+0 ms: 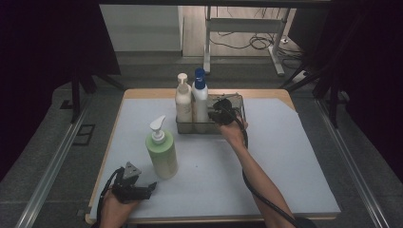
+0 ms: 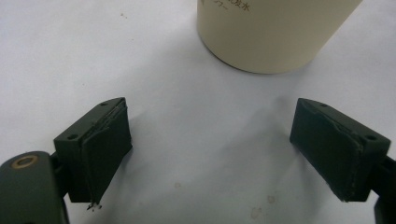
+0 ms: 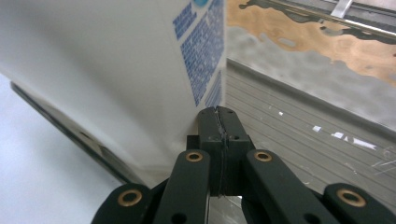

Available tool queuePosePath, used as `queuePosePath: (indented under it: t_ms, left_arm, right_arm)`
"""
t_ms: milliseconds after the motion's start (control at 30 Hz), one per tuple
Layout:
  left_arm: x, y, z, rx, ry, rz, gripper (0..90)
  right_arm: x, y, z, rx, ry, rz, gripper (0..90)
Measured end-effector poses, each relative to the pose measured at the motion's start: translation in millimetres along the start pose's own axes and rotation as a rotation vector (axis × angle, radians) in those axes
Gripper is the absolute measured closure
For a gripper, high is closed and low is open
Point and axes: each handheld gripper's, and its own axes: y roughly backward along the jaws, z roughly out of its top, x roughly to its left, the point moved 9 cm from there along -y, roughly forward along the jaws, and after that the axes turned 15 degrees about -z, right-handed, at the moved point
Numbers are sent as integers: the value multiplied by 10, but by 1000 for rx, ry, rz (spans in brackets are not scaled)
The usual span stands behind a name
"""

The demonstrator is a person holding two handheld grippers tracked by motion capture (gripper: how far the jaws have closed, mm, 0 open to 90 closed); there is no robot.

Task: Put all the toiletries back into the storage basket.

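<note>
Left tool (image 1: 148, 188) sits nearest you, jaws spread wide with nothing between them, just short of the green pump bottle (image 1: 162, 154). Take that bottle as the landmark: it stands upright on the tabletop (image 1: 285, 156), and in the left gripper view its base (image 2: 275, 32) is just beyond the jaws.

Past the bottle and to its right, your right tool (image 1: 215, 115) is fully closed with nothing in it, tip right against the white bottle with the blue cap (image 1: 200, 97). That one stands in the wire rack (image 1: 240, 102), touching a cream pump bottle (image 1: 183, 100).

Handling guess: smooth plastic bottles, likely slippery and tall enough to tip. Grab the green one low on the body, never the pump head.

Hard to read: fill level of any bottle, so weight is unknown. Rack floor mostly hidden behind your right hand. Label print is blurred.
</note>
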Motion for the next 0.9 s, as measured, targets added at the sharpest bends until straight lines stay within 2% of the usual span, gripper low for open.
queuePosePath:
  t_ms: [533, 633, 733, 833, 900]
  left_arm:
    - [0, 0, 0, 0, -1, 0, 120]
    - [0, 0, 1, 0, -1, 0, 120]
    - [0, 0, 0, 0, -1, 0, 120]
    - [0, 0, 0, 0, -1, 0, 120]
    - [0, 1, -1, 1, -1, 0, 120]
  right_arm:
    - [63, 36, -12, -5, 4, 16, 888]
    - [4, 68, -12, -11, 18, 9, 778]
    - [-12, 115, -4, -21, 18, 17, 730]
    - [-35, 223, 0, -43, 54, 11, 636]
    - [-42, 260, 4, -50, 55, 16, 618]
